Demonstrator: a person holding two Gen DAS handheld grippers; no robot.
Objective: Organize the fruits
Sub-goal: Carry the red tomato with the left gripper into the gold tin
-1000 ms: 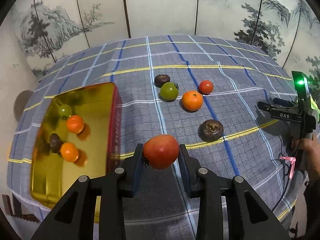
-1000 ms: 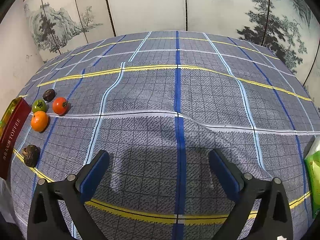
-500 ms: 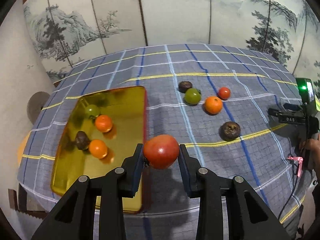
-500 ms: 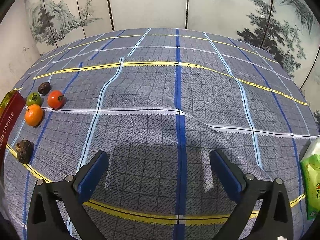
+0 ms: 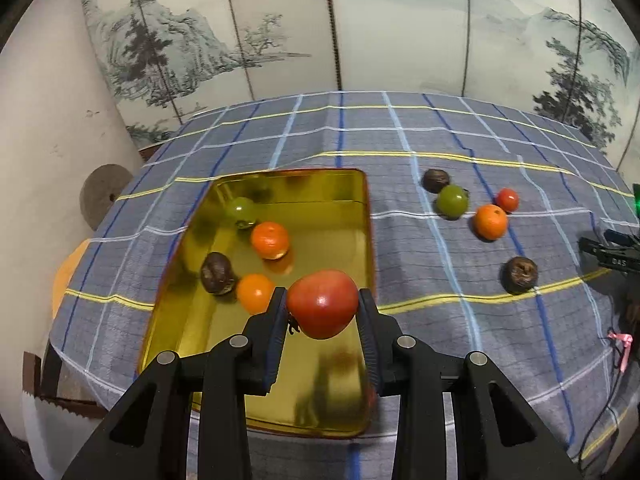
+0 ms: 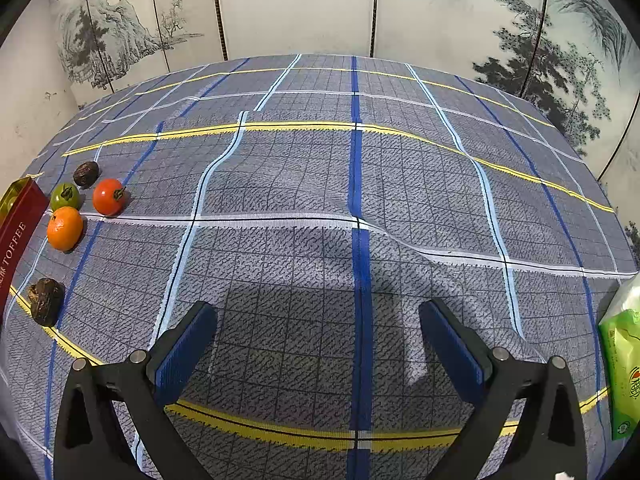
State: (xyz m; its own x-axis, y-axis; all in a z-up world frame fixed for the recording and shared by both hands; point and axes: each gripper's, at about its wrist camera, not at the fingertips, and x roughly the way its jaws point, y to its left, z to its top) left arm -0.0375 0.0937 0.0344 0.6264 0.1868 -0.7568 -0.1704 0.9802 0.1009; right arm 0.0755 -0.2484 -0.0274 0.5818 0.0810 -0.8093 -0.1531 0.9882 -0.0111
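Since the earlier frame, the left tool (image 5: 322,309) has swung over the gold tin (image 5: 362,216), clamped on the red tomato (image 5: 322,309) at lower centre above the tin's near end. Right tool (image 6: 316,344) hangs spread apart over the checked surface (image 6: 400,184).
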